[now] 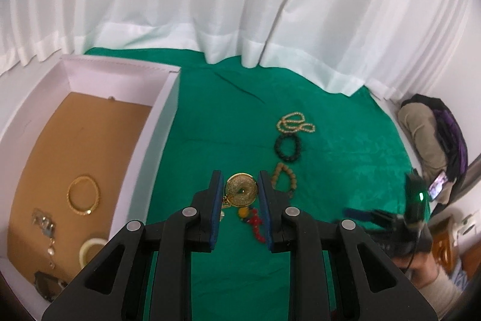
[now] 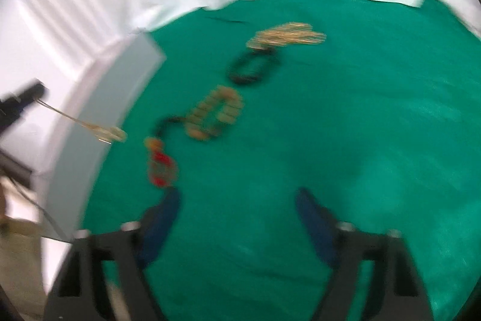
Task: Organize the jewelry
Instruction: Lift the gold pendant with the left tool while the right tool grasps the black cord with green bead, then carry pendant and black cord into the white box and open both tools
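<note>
My left gripper [image 1: 240,185] holds a round gold pendant [image 1: 242,189] between its blue pads; in the blurred right wrist view the pendant [image 2: 111,134] hangs on its chain from that gripper [image 2: 27,95], beside the white box wall [image 2: 99,122]. On the green cloth [image 1: 210,116] lie a red and yellow bead piece [image 1: 255,220], a tan bead bracelet [image 1: 284,178], a black bead bracelet [image 1: 287,148] and a pale bead necklace [image 1: 294,124]. My right gripper [image 2: 237,200] is open and empty above the cloth, near the red piece [image 2: 160,167].
The white box [image 1: 156,122] at left has a brown floor holding a gold bangle [image 1: 83,194], a pale ring [image 1: 90,250] and small trinkets [image 1: 45,223]. White curtains [image 1: 240,5] close the back. A person's clothing [image 1: 433,137] lies at right.
</note>
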A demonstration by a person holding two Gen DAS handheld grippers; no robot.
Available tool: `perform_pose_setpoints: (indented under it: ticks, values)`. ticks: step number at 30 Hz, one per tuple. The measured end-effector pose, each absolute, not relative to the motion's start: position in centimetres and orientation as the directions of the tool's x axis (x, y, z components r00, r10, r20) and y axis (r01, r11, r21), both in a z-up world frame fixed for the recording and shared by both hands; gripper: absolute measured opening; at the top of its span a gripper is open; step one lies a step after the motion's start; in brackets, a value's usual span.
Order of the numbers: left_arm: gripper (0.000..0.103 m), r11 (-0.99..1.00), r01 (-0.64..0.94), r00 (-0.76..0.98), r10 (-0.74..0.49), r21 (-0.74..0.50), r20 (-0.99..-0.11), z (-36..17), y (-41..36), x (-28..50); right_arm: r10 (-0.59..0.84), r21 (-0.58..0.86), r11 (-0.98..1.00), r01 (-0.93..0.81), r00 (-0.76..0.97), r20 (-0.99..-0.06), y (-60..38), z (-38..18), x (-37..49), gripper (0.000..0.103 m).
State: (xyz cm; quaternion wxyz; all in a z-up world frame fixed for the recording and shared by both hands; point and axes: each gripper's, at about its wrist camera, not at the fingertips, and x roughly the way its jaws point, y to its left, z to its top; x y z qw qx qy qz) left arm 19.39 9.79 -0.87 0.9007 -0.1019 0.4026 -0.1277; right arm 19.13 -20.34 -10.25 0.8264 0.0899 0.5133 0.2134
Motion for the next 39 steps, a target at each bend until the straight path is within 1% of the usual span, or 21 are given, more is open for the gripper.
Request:
perform_pose_setpoints:
  ticks: [1,2,3,7,9,10,11,12,13,14,15,16,19,21,26,29,34,39]
  values:
    - [0.022,0.946,0.141,0.643,-0.313,-0.293,-0.699,-1.0,10.2,19.3,0.476,0.398,0.876,-0.273,0.353,-0.806,-19.3,-10.3,19.9,0.054]
    - [0.022,0.944,0.136,0.642,-0.314,-0.299,-0.699,-1.2,10.6,19.1,0.509,0.437,0.856,-0.276,0.306,-0.804,-17.9,-10.7,21.1,0.046]
    - [0.022,0.944,0.131,0.642,-0.314,-0.303,-0.699,-1.3,10.8,19.0,0.531,0.464,0.842,-0.275,0.274,-0.802,-16.4,-11.0,22.0,0.044]
    - [0.022,0.941,0.117,0.647,-0.315,-0.318,-0.695,-1.5,11.9,18.1,0.56,0.512,0.818,-0.262,0.16,-0.813,-10.7,-13.1,25.7,0.043]
    - [0.022,0.939,0.112,0.649,-0.316,-0.324,-0.692,-1.6,12.2,17.7,0.538,0.501,0.831,-0.241,0.12,-0.834,-8.3,-14.4,27.3,0.043]
    - [0.022,0.938,0.11,0.649,-0.319,-0.329,-0.69,-1.6,12.4,17.5,0.501,0.469,0.854,-0.224,0.114,-0.858,-6.9,-15.3,28.4,0.043]
    - [0.022,0.936,0.109,0.65,-0.321,-0.334,-0.689,-1.5,12.6,17.3,0.48,0.448,0.866,-0.221,0.124,-0.868,-6.4,-15.5,28.8,0.041]
    - [0.022,0.935,0.107,0.65,-0.323,-0.338,-0.687,-1.6,12.8,17.2,0.421,0.38,0.899,-0.219,0.189,-0.887,-5.5,-14.9,29.5,0.039]
    - [0.022,0.934,0.107,0.65,-0.326,-0.342,-0.687,-1.6,12.9,17.0,0.374,0.329,0.919,-0.217,0.215,-0.902,-4.8,-14.7,29.9,0.039]
    - [0.022,0.933,0.107,0.649,-0.328,-0.344,-0.686,-1.6,13.0,16.9,0.343,0.297,0.931,-0.212,0.234,-0.91,-4.4,-14.6,30.2,0.035]
    - [0.022,0.932,0.108,0.648,-0.331,-0.347,-0.686,-1.6,13.1,16.8,0.311,0.261,0.941,-0.214,0.247,-0.918,-4.0,-14.6,30.3,0.016]
    - [0.022,0.93,0.107,0.647,-0.334,-0.351,-0.686,-1.6,13.3,16.7,0.282,0.227,0.948,-0.225,0.256,-0.925,-3.7,-14.7,30.4,0.009]
    - [0.022,0.926,0.113,0.646,-0.344,-0.36,-0.681,-1.3,13.5,16.5,0.291,0.227,0.944,-0.237,0.284,-0.914,-4.5,-13.9,29.9,0.009]
    - [0.022,0.923,0.117,0.647,-0.351,-0.366,-0.677,-1.0,13.7,16.3,0.332,0.256,0.932,-0.254,0.327,-0.885,-5.9,-12.3,28.8,0.009]
    - [0.022,0.908,0.129,0.654,-0.38,-0.399,-0.654,0.7,14.8,15.4,0.401,0.276,0.9,-0.339,0.389,-0.829,-7.3,-6.3,26.6,0.009]
    - [0.022,0.9,0.139,0.669,-0.393,-0.413,-0.631,2.7,15.7,14.2,0.432,0.265,0.877,-0.4,0.417,-0.8,-7.4,-2.7,25.2,0.009]
    - [0.022,0.89,0.154,0.708,-0.403,-0.43,-0.58,6.9,18.1,11.7,0.492,0.244,0.827,-0.506,0.443,-0.749,-4.9,2.2,23.0,0.009]
    - [0.022,0.889,0.142,0.744,-0.386,-0.434,-0.546,10.0,21.2,10.1,0.554,0.221,0.762,-0.608,0.436,-0.709,-1.1,5.6,20.9,0.009]
